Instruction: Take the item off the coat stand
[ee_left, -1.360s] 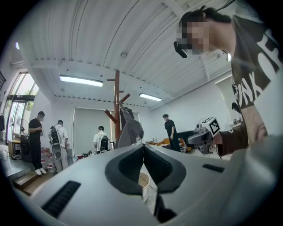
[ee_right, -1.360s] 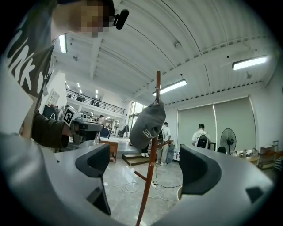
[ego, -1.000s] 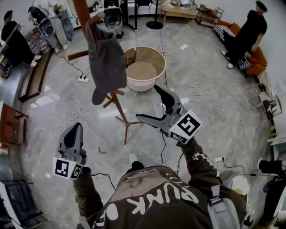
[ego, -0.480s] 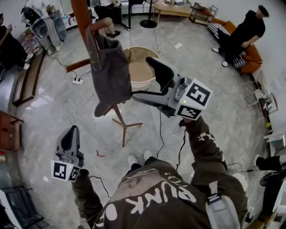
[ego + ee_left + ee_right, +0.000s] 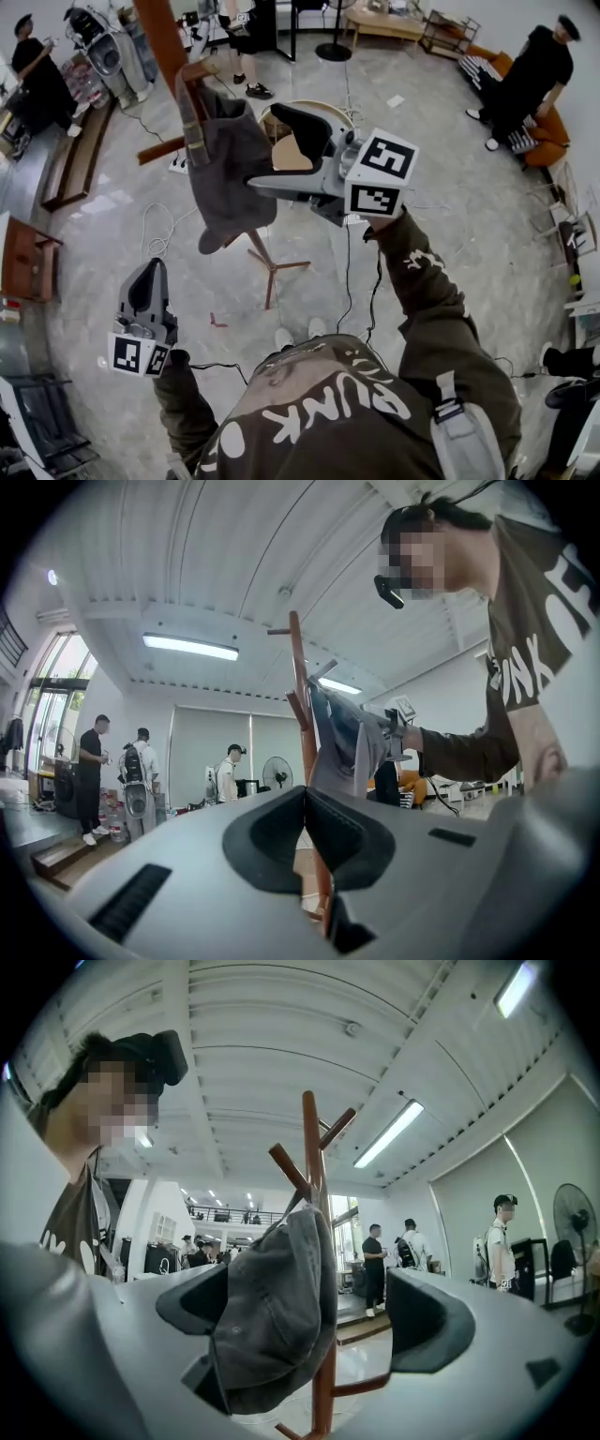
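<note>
Right gripper (image 5: 272, 148) jaws wide apart just beside grey cap (image 5: 225, 169), cap hanging on coat stand (image 5: 161, 37), left gripper (image 5: 148, 281) jaws closed, well below cap.

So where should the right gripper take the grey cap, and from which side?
Pinch the limp crown of the grey cap, about midway down, coming level from the person's side, where the open right gripper faces it. It hangs from an upward-slanting peg against the pole, so keep the jaws off the pole and probably lift upward.
</note>
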The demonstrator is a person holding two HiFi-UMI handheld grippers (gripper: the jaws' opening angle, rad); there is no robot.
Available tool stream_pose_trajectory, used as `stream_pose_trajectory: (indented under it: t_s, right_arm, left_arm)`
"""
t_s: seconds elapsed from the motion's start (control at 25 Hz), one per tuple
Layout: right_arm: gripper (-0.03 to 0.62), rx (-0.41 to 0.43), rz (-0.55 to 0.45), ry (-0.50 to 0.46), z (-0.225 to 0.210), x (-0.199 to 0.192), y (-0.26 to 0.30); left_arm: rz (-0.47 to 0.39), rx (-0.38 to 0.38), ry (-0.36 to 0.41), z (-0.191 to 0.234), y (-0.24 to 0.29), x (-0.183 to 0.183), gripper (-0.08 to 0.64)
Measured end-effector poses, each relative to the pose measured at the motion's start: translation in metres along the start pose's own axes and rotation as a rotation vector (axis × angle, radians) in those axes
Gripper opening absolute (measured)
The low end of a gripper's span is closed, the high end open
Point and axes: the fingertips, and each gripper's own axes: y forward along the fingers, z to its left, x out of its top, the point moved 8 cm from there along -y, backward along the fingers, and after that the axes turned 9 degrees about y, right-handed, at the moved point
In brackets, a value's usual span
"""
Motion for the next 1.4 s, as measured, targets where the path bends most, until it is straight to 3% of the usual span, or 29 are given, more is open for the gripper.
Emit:
stream_pose_trajectory:
  t_s: [0.44, 0.56, 0.76, 0.88, 1.4]
  right_arm:
    - [0.486, 0.022, 0.052, -0.008, -0.006, -0.003, 0.029]
    - [0.403, 0.02, 0.076, -0.032, -0.005, -0.005, 0.032]
    - [0.171, 0.005, 0.117, -0.104, -0.002, -0.006, 0.037]
    - [0.078, 0.007, 0.117, -0.122, 0.005, -0.007, 0.037]
    - [0.048, 0.03, 0.076, -0.209, 0.027, 0.021, 0.028]
  left_arm:
    - [0.011, 0.005, 0.003, 0.005, 0.002, -0.002, 0.005]
    - [0.013, 0.01, 0.002, 0.006, 0.002, -0.003, 0.005]
    - [0.013, 0.023, 0.001, 0.01, 0.0, -0.006, 0.005]
    - [0.015, 0.025, -0.002, 0.007, -0.003, -0.008, 0.005]
    - [0.004, 0.014, -0.004, 0.007, -0.002, -0.007, 0.005]
